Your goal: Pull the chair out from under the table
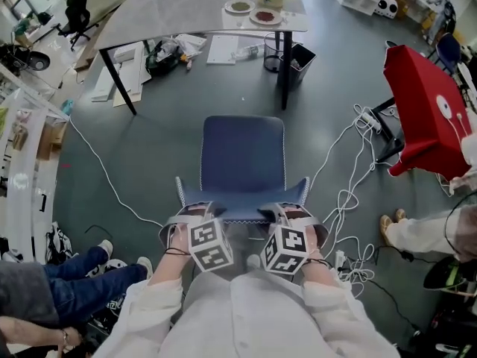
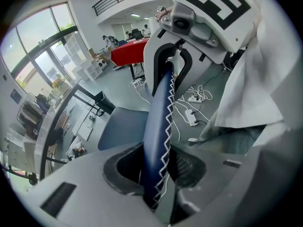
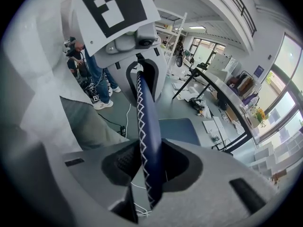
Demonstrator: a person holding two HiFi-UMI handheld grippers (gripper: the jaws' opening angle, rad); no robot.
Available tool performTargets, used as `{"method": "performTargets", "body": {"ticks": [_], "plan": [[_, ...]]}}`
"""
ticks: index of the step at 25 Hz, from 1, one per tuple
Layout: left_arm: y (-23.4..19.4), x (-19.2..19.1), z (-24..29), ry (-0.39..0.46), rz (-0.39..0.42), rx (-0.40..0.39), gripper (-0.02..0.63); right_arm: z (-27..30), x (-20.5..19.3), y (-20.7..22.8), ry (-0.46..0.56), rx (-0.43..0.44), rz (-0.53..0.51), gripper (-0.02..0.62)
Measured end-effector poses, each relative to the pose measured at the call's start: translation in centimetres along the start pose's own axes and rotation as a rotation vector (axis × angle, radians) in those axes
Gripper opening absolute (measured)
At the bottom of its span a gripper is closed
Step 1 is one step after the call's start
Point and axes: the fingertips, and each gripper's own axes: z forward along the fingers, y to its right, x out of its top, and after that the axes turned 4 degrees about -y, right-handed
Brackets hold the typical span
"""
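The left gripper (image 1: 195,213) and right gripper (image 1: 287,213) each pinched tight the top edge of the chair (image 1: 242,155) back (padded but stiff), and it probably dragged easily.

The blue chair (image 1: 242,155) stands upright on the grey floor (image 1: 164,148), seat facing the grey-topped bench (image 1: 171,13), fully out from under it and well apart. White zigzag stitching edges its backrest (image 1: 242,200).
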Motion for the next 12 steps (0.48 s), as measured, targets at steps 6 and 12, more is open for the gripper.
{"method": "performTargets", "body": {"ticks": [6,12], "plan": [[5.2,-0.2,-1.0,-0.005,-0.018,0.001,0.124,-1.7,-0.8,-4.9,-0.003,0.025,-0.007,0.098],[10.3,-0.1,-2.2,-0.006,-0.039,-0.013,0.124,-3.6,-1.6,-9.5,0.000,0.039,-0.021,0.098]]}}
